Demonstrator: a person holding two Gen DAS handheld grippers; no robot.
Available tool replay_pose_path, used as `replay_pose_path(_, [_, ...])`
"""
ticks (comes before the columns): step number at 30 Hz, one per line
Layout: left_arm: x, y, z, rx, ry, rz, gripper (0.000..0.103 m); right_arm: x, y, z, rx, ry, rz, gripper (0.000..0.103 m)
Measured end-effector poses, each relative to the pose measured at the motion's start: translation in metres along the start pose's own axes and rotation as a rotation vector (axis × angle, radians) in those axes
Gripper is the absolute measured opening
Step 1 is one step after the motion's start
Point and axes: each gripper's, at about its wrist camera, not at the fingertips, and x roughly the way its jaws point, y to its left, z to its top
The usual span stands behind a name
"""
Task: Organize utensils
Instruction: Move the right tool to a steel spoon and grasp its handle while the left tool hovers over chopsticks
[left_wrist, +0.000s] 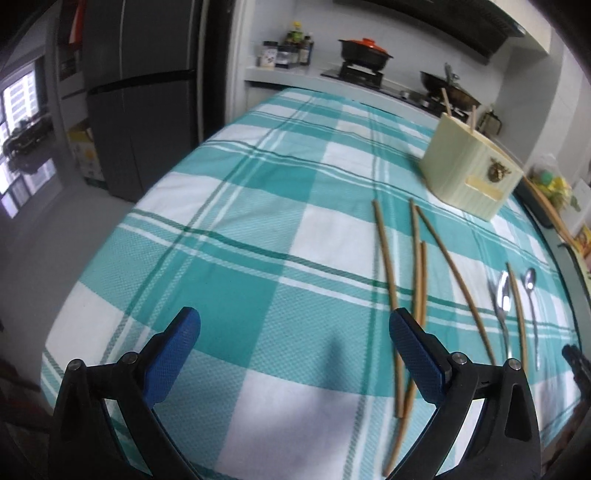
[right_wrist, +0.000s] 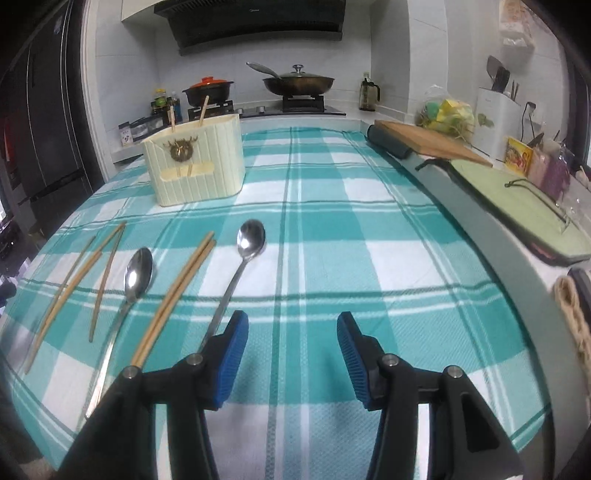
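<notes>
**Ana:** Blue pads of the left gripper (left_wrist: 294, 356) are hanging spread wide over the checked cloth, pinching nothing. Loose chopsticks (left_wrist: 418, 280) are lying just ahead of its right-hand pad, with one stick running underneath that pad.

**Ben:** And the right gripper (right_wrist: 293, 360)?

**Ana:** It is standing partly spread, also empty. A long spoon (right_wrist: 236, 275) is lying ahead and to its left, the handle passing just beside its left pad. A pair of chopsticks (right_wrist: 173, 299) and a second spoon (right_wrist: 137, 275) are lying further left.

**Ben:** Where is everything going?

**Ana:** Probably into the cream holder (right_wrist: 195, 164), sitting well ahead on the bench (right_wrist: 369, 258) with two chopsticks already sticking out.

**Ben:** So how should the pickup be going?

**Ana:** I would be shifting the left gripper to its right until one stick is lying between the pads, crossing it near the middle, then pinching low against the cloth. Thin sticks are likely rolling easily, so closing slowly is helping. Taking one stick at a time is avoiding a crossed bundle.
</notes>
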Motion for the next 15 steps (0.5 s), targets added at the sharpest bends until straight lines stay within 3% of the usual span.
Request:
replay_pose_path(4, [0.025,0.018,0.0,-0.014,0.047,0.044,0.102,0.022,0.001,-0.007,-0.005,0.07,-0.056,0.051])
replay_pose_path(6, [0.035,0.025,-0.002,-0.037,0.082,0.012,0.102,0.029,-0.005,-0.006,0.026,0.093,-0.072,0.051])
replay_pose_path(9, [0.032,0.026,-0.006,-0.038,0.042,0.005,0.102,0.036,-0.006,-0.01,0.043,0.115,-0.07,0.051])
replay_pose_path(15, [0.038,0.005,-0.009,0.115,0.083,0.109,0.103,0.032,0.006,-0.014,0.055,0.094,-0.017,0.051])
